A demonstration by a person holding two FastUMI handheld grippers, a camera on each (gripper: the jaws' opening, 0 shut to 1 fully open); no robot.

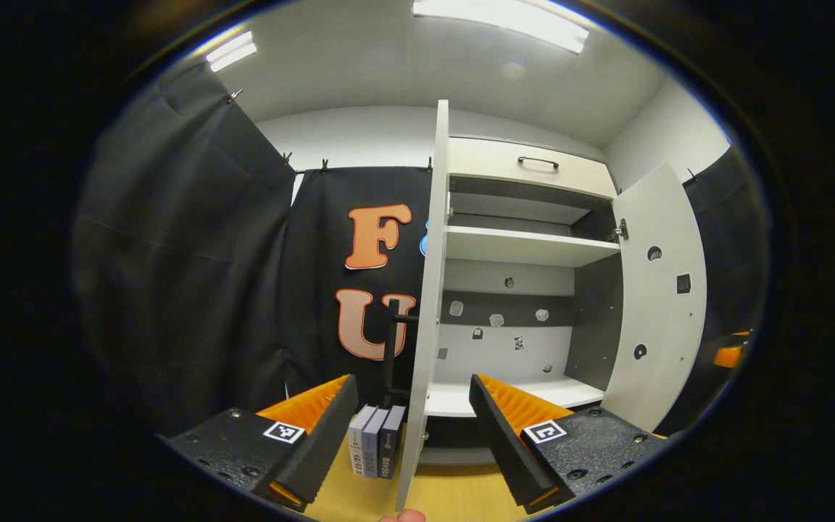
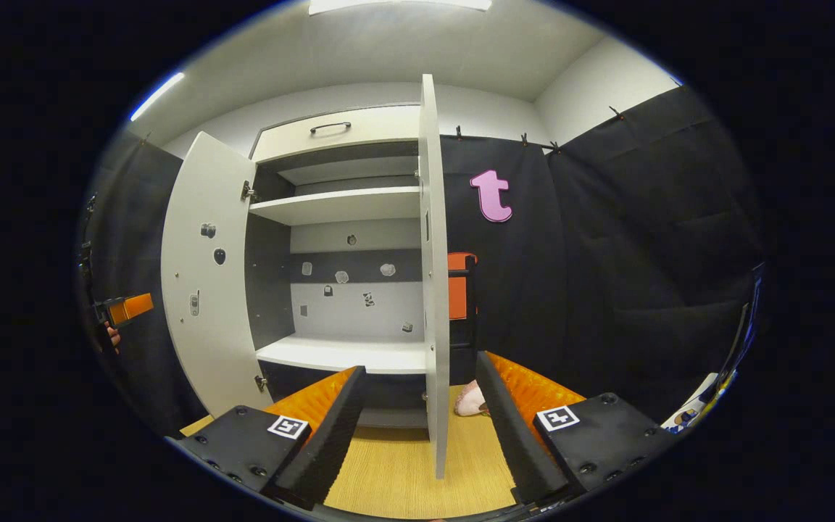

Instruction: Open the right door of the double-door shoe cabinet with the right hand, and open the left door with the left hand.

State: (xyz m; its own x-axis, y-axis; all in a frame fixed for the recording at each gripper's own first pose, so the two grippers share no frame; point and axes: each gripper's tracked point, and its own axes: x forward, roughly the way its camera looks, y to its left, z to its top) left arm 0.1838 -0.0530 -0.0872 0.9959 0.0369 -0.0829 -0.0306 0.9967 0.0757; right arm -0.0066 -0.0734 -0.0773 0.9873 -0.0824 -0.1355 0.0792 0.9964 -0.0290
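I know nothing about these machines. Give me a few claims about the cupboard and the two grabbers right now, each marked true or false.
1. Both doors stand open: the left door and the right door. True.
2. The shelves hold rows of shoes. False: the shelves are bare; only small stickers dot the back wall.
3. The left gripper is clamped on a door. False: its fingers are spread, with the left door's edge between them and a gap on both sides.
4. The right gripper is open. True.
5. The drawer above the shelves is pulled out. False: it sits closed, handle facing out.
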